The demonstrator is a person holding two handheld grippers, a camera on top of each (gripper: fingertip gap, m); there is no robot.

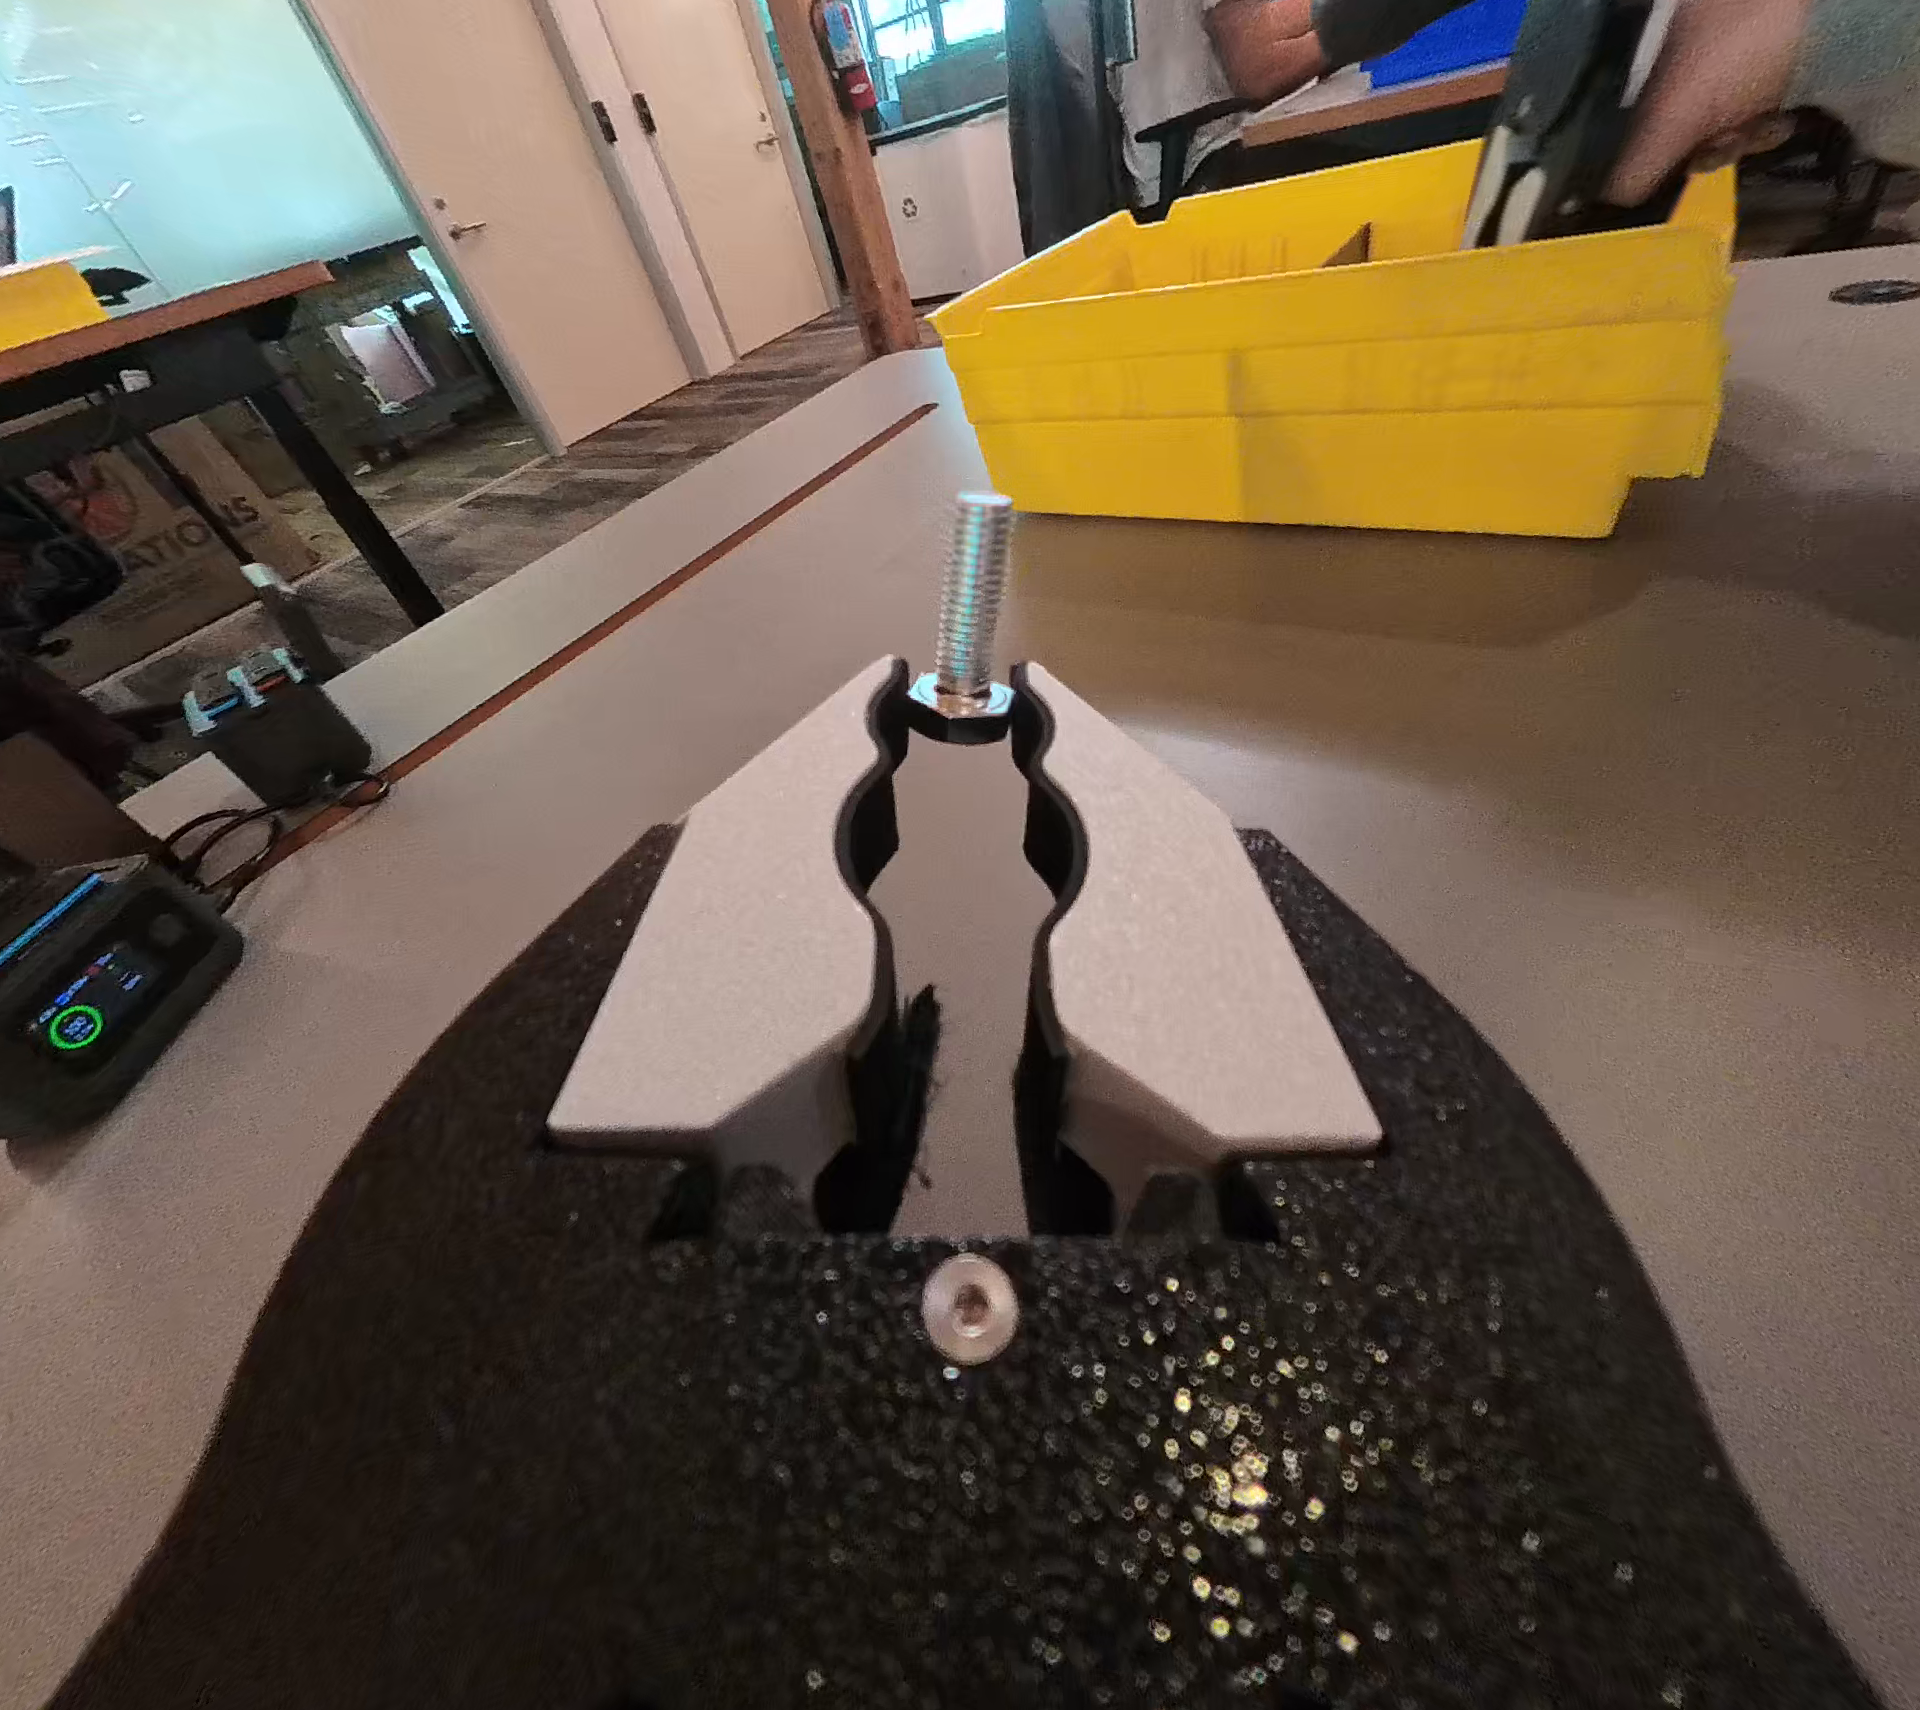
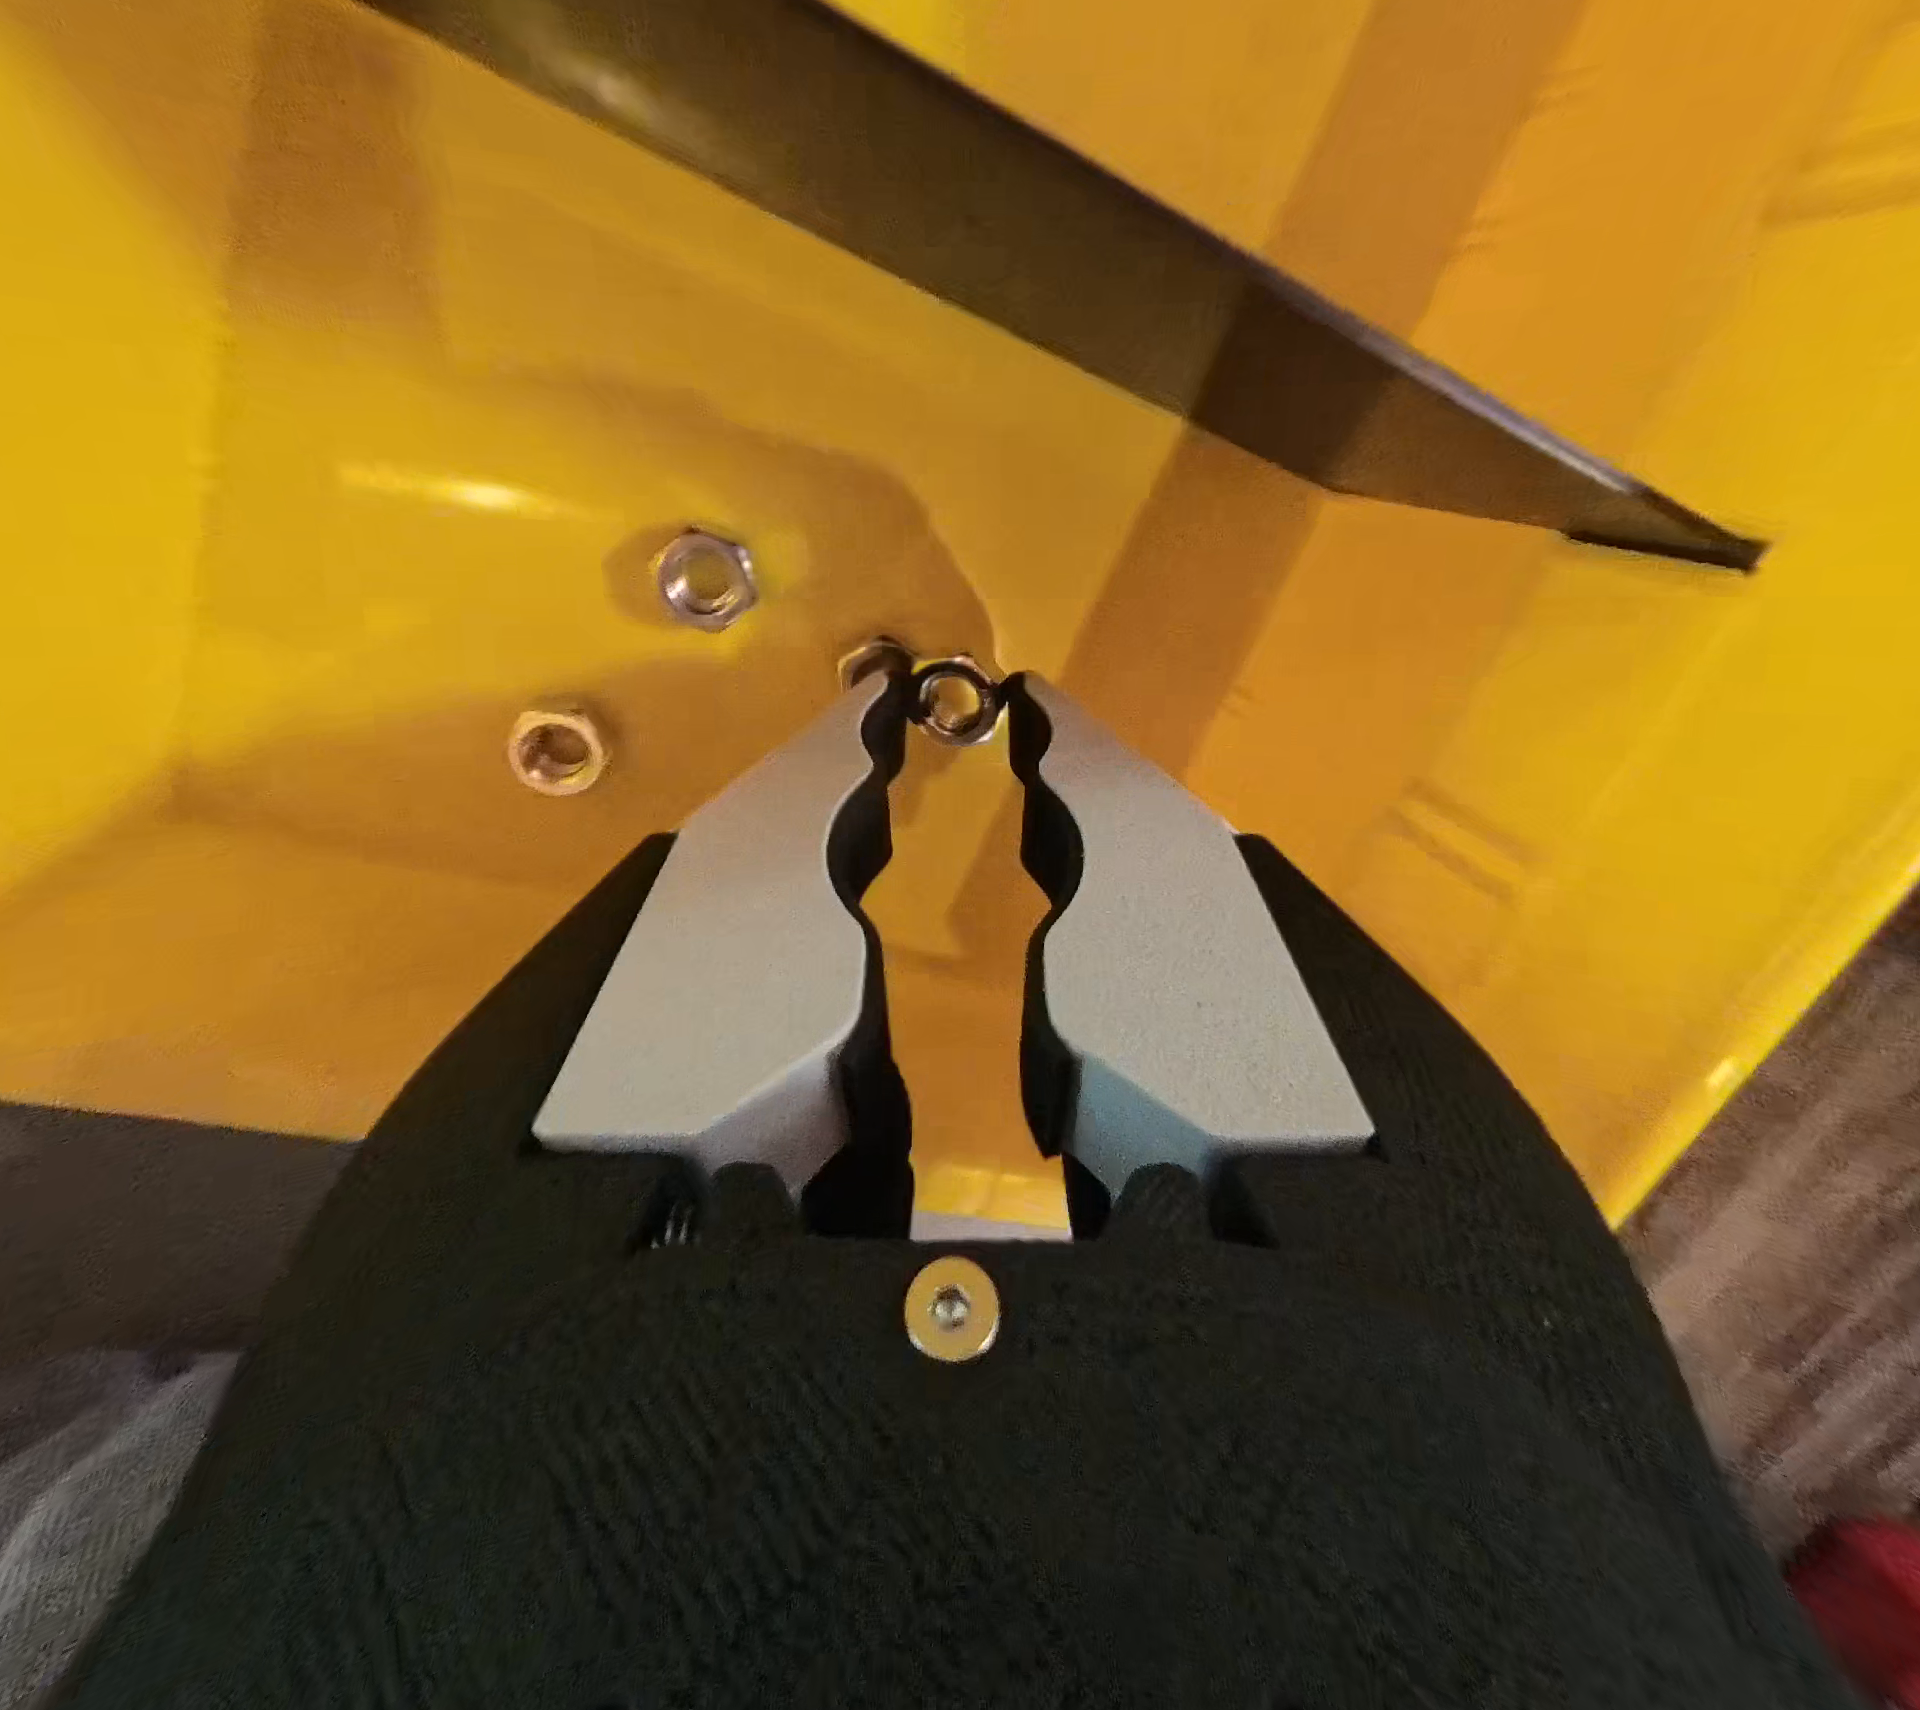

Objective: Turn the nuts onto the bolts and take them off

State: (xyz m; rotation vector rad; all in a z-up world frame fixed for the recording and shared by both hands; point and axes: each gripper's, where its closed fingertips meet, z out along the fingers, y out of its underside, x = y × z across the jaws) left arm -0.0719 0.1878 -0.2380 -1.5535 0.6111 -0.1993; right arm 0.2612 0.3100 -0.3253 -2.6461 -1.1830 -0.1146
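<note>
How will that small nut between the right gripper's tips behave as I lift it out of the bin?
The nut is metal and tiny, so probably rigid and light. Only the right gripper tips pinch it, so it may twist or slip out. If dropped, it could slide on the glossy yellow bin floor.

The bolt (image 1: 968, 611) stands upright on the table (image 1: 1351, 829), its head between the tips of the left gripper (image 1: 961, 710). Behind it and to the right sits the bin (image 1: 1340, 413), where the right gripper (image 2: 954, 704) reaches in, a nut (image 2: 953, 706) between its tips; two more nuts (image 2: 707, 578) (image 2: 555, 748) lie to the left.
</note>
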